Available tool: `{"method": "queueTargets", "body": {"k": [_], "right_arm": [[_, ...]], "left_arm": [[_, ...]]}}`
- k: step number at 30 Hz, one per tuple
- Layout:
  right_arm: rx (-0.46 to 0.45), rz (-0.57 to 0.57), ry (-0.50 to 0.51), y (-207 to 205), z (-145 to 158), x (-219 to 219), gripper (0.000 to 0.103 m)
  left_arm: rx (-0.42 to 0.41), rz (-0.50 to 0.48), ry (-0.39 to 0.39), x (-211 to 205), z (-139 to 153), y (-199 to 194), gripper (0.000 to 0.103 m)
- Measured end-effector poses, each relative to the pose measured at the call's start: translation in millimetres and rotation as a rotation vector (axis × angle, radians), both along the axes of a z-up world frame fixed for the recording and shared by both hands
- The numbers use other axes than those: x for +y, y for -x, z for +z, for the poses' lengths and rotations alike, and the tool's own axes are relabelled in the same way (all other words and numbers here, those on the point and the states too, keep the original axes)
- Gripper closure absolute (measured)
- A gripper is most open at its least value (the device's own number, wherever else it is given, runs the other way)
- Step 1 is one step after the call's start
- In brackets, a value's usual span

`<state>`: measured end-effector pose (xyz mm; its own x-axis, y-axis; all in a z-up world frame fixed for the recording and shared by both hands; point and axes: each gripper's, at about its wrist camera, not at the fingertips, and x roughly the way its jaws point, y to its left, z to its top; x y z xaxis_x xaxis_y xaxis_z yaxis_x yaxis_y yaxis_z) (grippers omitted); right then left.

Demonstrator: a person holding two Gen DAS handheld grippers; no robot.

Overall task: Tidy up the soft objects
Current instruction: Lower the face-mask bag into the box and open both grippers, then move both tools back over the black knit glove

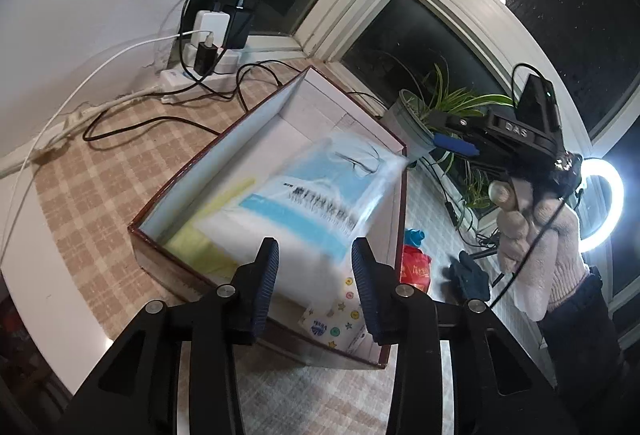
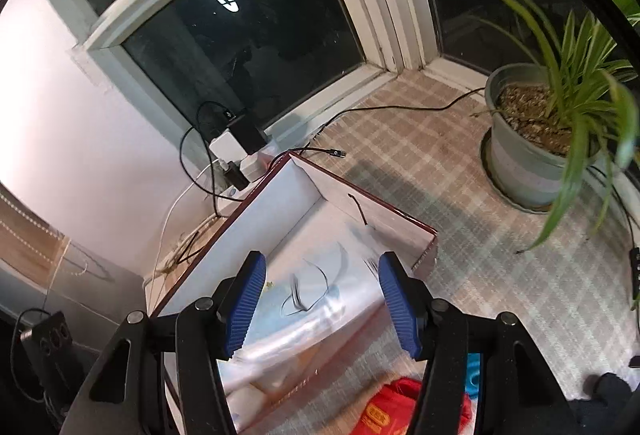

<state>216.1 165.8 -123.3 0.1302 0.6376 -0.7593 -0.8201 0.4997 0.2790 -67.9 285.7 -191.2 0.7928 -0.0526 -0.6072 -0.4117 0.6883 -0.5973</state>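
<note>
Now blurred blue-white plastic pack [image 1: 316, 207] tilts in box [image 1: 224, 147].

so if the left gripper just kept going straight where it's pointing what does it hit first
Most likely the blurred blue-and-white plastic pack lying in the open box. The left gripper has its jaws apart and aimed at the pack's near end. Depth is unclear, so how close it is cannot be told.

A blue-and-white plastic-wrapped soft pack [image 1: 316, 207], motion-blurred, lies tilted at centre frame inside the white-lined, red-edged box [image 1: 224, 155], its upper end leaning on the right wall. Beneath it lies a yellow soft item [image 1: 200, 239], lower left. A star-printed packet [image 1: 340, 319] sits at the box's near corner.
</note>
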Motion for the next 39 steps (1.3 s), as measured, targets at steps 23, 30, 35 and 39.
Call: {"method": "queueTargets", "body": {"k": [23,30,35,39], "right_arm": [[-0.113,-0.317,-0.230,72,37,-259,0.036],[-0.152,-0.480,-0.227,88,22,-342,0.027],[-0.130,-0.556,-0.190,90,7,-382,0.027],[-0.117,-0.600,-0.145,85,-4,-406,0.027]], "left_arm": [[-0.109,-0.299,-0.124,-100,39,-25,0.055],[0.001,-0.418,-0.221,-164,20,-58,0.048],[0.058,-0.427,-0.161,-185,1,-74,0.048],[0.094,-0.454,-0.113,-200,-8,-90,0.050]]}}
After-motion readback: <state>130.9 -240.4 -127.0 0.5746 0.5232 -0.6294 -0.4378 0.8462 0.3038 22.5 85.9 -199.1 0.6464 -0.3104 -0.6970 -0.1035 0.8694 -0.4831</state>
